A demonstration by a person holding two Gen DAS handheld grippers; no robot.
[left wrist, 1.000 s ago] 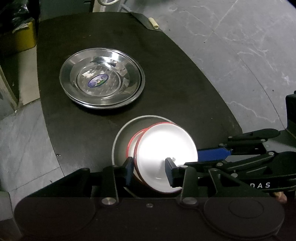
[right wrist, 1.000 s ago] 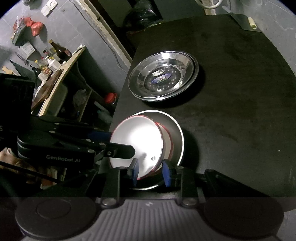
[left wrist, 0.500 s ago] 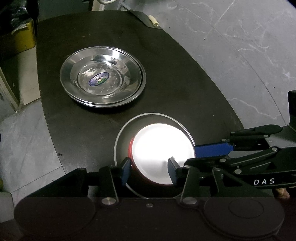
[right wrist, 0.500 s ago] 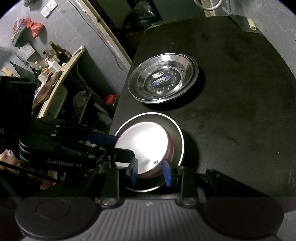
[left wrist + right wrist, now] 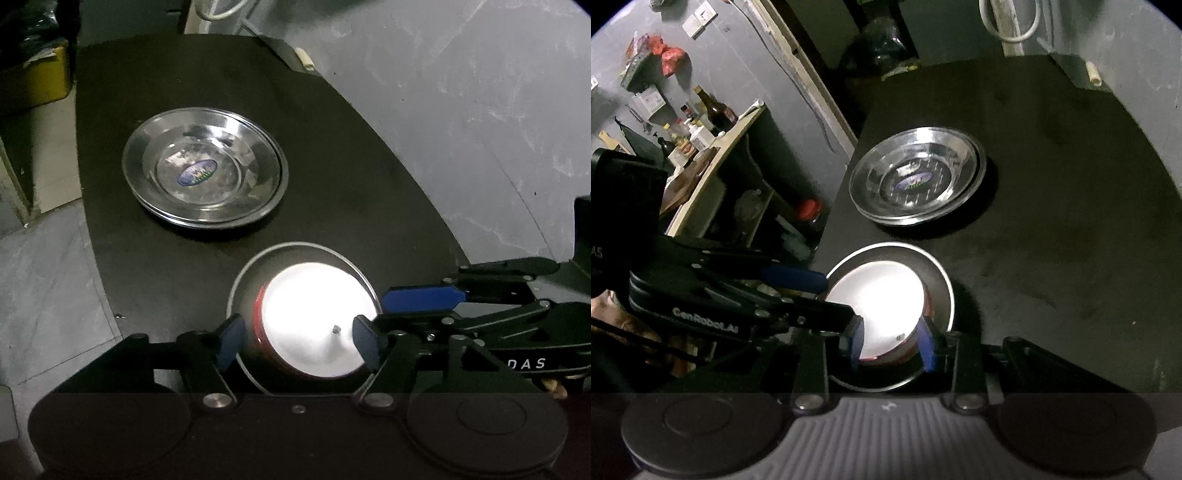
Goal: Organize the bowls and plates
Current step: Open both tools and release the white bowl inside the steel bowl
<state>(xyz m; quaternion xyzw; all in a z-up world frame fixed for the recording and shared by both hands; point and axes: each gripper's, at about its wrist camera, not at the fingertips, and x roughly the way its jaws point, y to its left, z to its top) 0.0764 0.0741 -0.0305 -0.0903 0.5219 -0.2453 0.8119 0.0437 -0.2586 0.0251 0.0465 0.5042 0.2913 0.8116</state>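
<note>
Both grippers (image 5: 298, 345) (image 5: 892, 343), jaws spread, straddle the red-rimmed bowl (image 5: 314, 325) nested in the steel bowl (image 5: 243, 280); withdraw straight, without nudging it

Table top (image 5: 351, 155): black. Stacked steel plates (image 5: 205, 182): silver, blue oval label at centre. Bowl (image 5: 314, 325): white inside, red outside. Plate beneath it (image 5: 943, 280): grey-rimmed. Gripper finger pads (image 5: 231, 338): blue.

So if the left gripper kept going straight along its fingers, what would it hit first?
Most likely the white bowl lying directly between the left gripper fingers, sitting in a grey-rimmed plate. Beyond that lies the dark table; depth is hard to judge here.
</note>
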